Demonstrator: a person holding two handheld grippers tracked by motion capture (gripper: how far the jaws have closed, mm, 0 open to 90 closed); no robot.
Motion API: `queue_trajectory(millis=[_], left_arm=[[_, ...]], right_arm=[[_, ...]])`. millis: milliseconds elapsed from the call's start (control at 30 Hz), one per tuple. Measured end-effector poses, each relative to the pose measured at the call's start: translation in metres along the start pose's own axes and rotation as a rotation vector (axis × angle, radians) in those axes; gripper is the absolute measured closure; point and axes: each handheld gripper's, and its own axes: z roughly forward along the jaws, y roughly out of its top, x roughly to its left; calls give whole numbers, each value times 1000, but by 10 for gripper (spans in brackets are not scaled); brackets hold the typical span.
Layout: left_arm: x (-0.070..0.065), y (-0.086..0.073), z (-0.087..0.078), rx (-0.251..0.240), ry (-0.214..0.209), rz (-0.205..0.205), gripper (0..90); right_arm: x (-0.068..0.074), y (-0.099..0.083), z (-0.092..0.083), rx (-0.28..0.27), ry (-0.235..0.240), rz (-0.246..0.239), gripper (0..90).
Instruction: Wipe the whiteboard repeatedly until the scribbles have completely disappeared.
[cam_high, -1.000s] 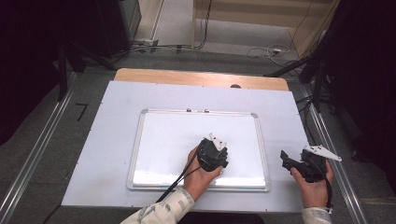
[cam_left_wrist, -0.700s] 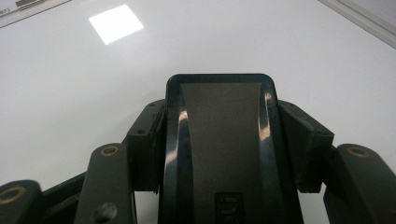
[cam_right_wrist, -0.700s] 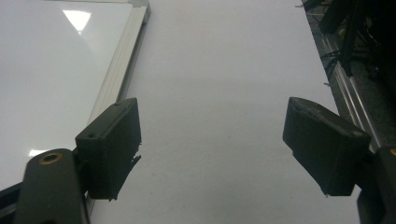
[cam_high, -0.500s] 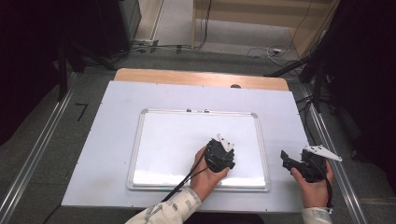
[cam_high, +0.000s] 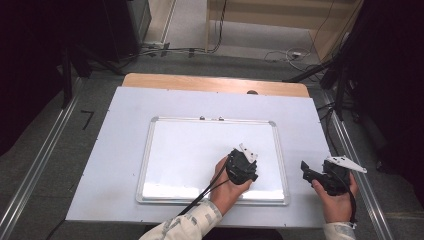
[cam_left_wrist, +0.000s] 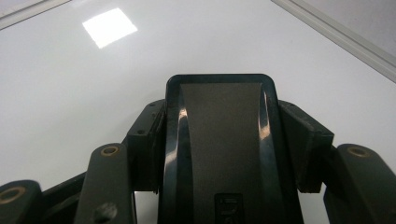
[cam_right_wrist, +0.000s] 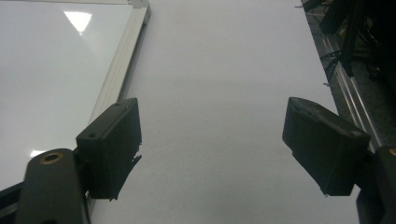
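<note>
A white whiteboard (cam_high: 190, 150) in a silver frame lies flat in the middle of the table. My left gripper (cam_high: 243, 165) stands on its lower right part, shut on a black eraser (cam_left_wrist: 219, 116) with a grey middle strip. The eraser sits against the board's surface (cam_left_wrist: 93, 93), with a pad (cam_left_wrist: 303, 140) pressed on either side of it. My right gripper (cam_high: 311, 175) hovers over the bare table just right of the board's frame (cam_right_wrist: 121, 70). This right gripper (cam_right_wrist: 217, 147) is open, and nothing lies between its jaws.
The board rests on a white table cover (cam_high: 120, 150), with a wooden strip (cam_high: 210, 82) along the far edge. Metal rails (cam_high: 350, 150) run down both sides of the table. Cables and dark stands (cam_high: 345, 70) crowd the floor beyond.
My left gripper has slid to the right across the whiteboard with the eraser in it. The right gripper has stayed where it was.
</note>
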Motion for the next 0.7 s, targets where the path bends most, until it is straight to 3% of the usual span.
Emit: queue_trajectory(millis=[700], left_arm=[[-2,7,8,-7,-21,7,407]], right_arm=[[-3,-2,-2,0,-6,6,184]])
